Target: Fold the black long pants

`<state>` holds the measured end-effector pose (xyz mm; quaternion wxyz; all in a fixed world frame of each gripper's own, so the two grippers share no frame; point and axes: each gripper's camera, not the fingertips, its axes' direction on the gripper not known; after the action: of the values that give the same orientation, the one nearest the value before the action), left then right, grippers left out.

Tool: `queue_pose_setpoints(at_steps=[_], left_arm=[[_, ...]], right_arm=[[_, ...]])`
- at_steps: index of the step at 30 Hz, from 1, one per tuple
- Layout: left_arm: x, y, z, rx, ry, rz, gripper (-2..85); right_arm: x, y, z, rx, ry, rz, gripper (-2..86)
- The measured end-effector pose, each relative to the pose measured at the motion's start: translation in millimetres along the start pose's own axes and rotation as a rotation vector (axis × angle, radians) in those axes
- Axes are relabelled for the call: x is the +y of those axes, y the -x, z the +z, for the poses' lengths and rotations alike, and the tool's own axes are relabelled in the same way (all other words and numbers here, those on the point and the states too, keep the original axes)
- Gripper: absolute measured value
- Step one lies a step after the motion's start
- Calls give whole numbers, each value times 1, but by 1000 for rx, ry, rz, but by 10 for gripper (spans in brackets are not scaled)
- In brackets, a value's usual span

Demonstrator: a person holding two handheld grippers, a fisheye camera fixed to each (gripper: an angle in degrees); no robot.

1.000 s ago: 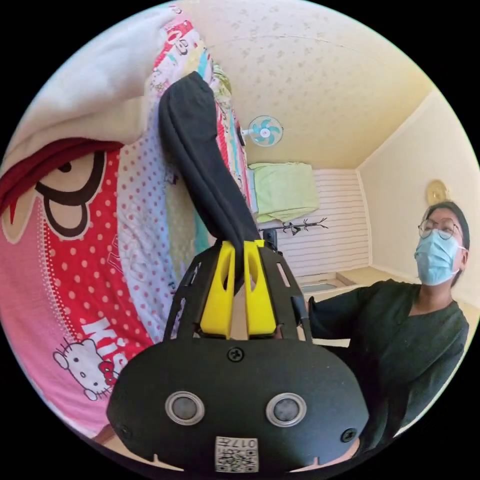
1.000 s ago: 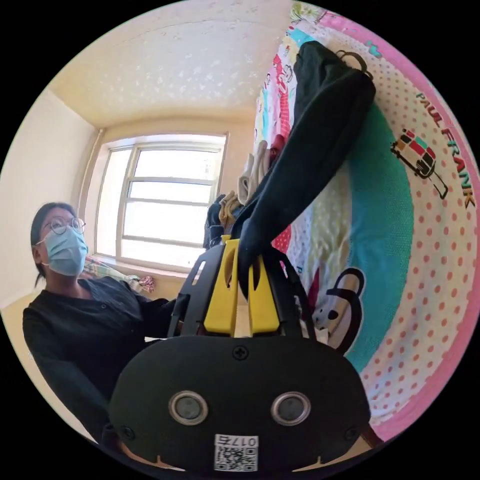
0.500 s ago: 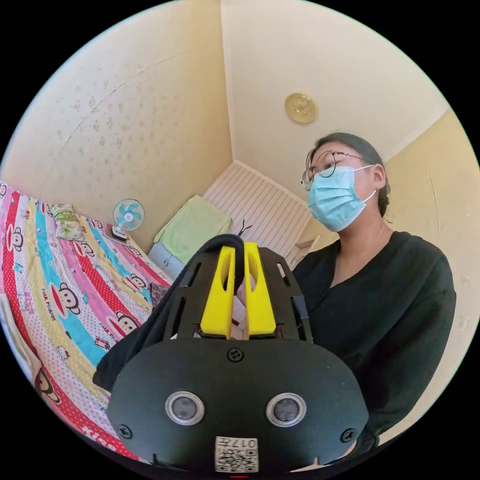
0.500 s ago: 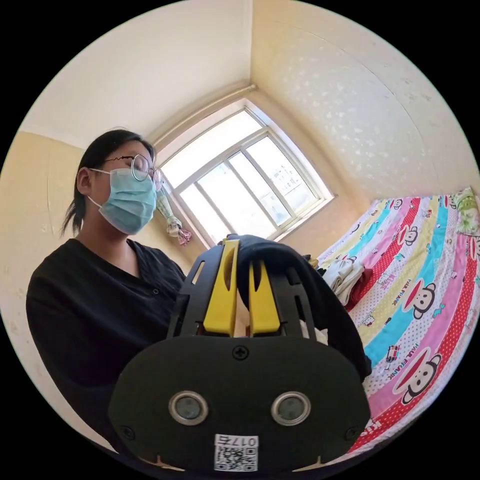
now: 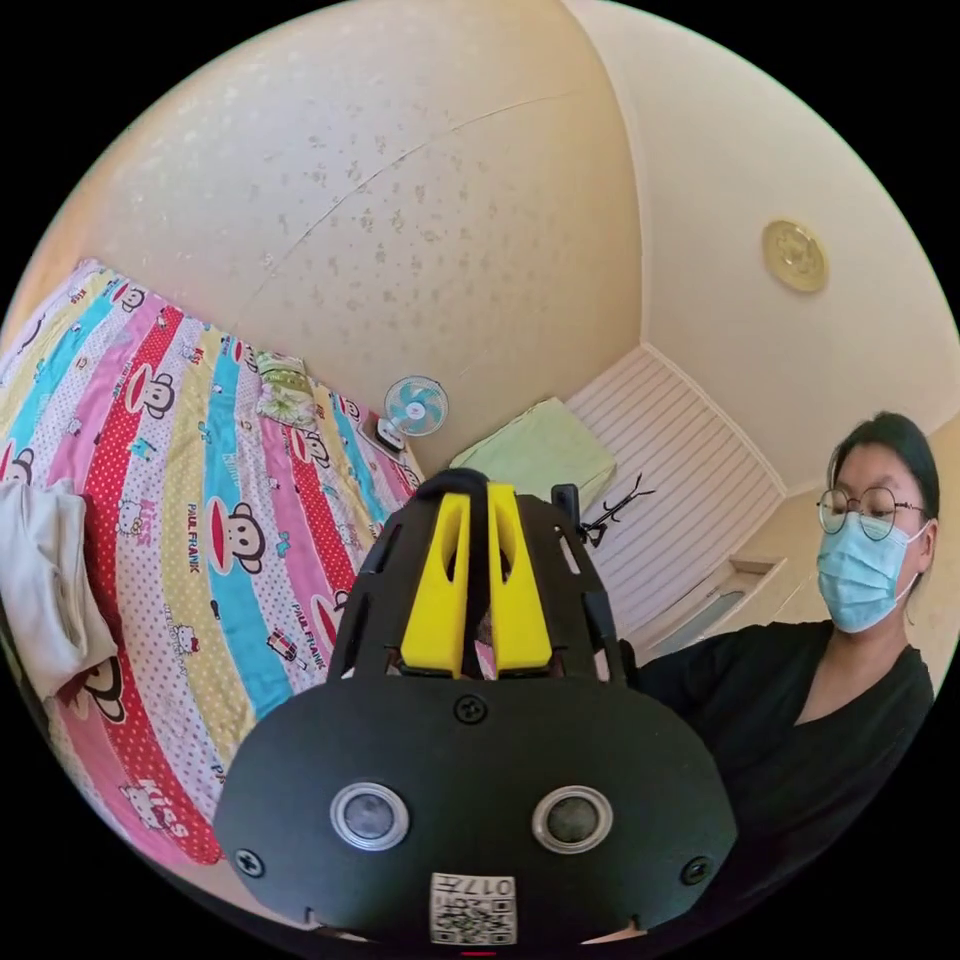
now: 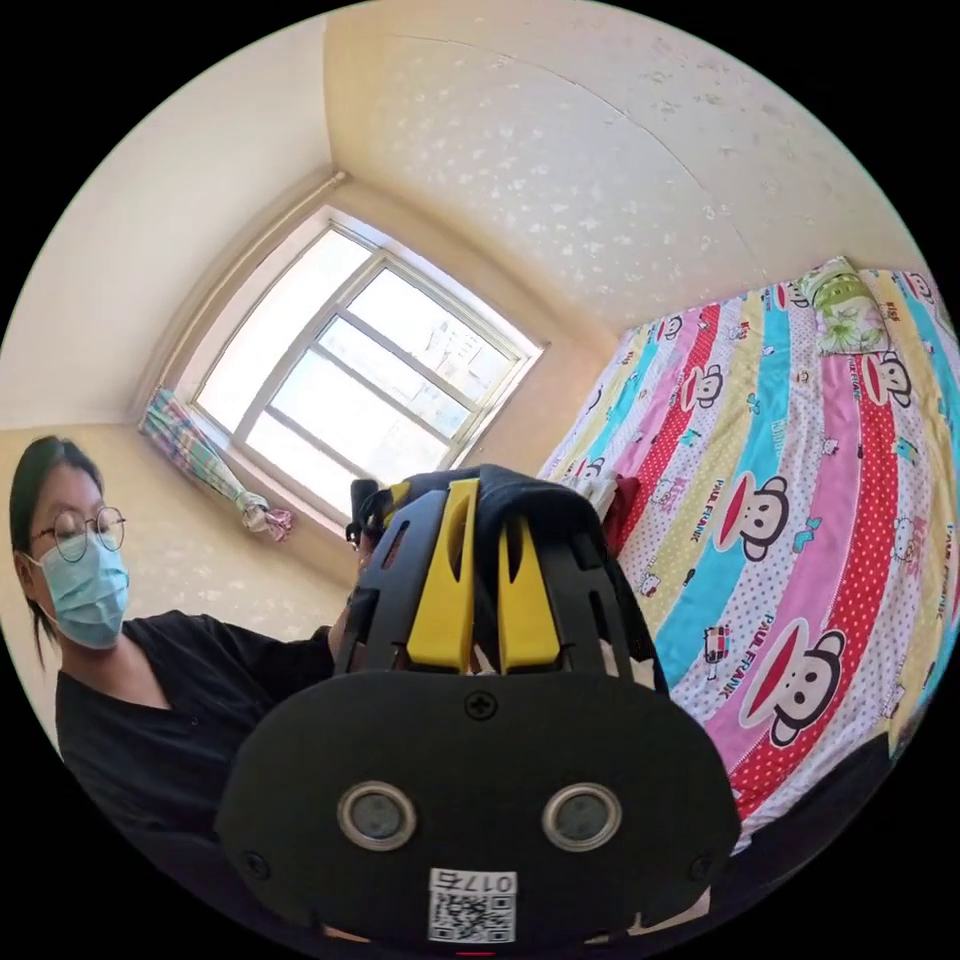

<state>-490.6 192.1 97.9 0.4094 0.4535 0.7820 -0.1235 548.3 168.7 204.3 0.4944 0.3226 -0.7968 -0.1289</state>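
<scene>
Fabric of the black long pants [image 5: 462, 487] sits pinched between the nearly closed yellow jaws of my left tool [image 5: 479, 500], looping over their tips above the striped cartoon bedsheet [image 5: 215, 520]. My right tool [image 6: 484, 495] clamps another bunch of the pants in the same way, the cloth draping over its frame on the side toward the bedsheet. A folded white garment [image 5: 45, 585] lies on the bedsheet, and a small fan [image 5: 415, 405] stands just beyond its far edge.
</scene>
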Motion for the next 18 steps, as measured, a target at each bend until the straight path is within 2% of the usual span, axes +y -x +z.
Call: queue_pose_setpoints(at_steps=[2, 4, 8, 11, 13, 16, 18], left_arm=[[11, 26, 22, -60, 25, -39, 29], [48, 60, 52, -201, 115, -108, 36], [148, 112, 93, -278, 243, -222, 46], [247, 154, 113, -292, 351, -405, 62], [316, 185, 112, -377, 477, -621, 108], [357, 201, 84, -328, 424, -746, 136], [357, 208, 69, -293, 346, -764, 138]], right_arm=[[5, -26, 18, 86, 39, 28, -3], [29, -51, 39, 158, 82, 45, -1], [137, -120, 73, 267, 225, 110, 9], [242, -178, 82, 206, 325, 293, 46], [300, -208, 86, 235, 433, 449, 88], [355, -234, 68, 326, 494, 577, 137], [352, -252, 44, 252, 382, 622, 149]])
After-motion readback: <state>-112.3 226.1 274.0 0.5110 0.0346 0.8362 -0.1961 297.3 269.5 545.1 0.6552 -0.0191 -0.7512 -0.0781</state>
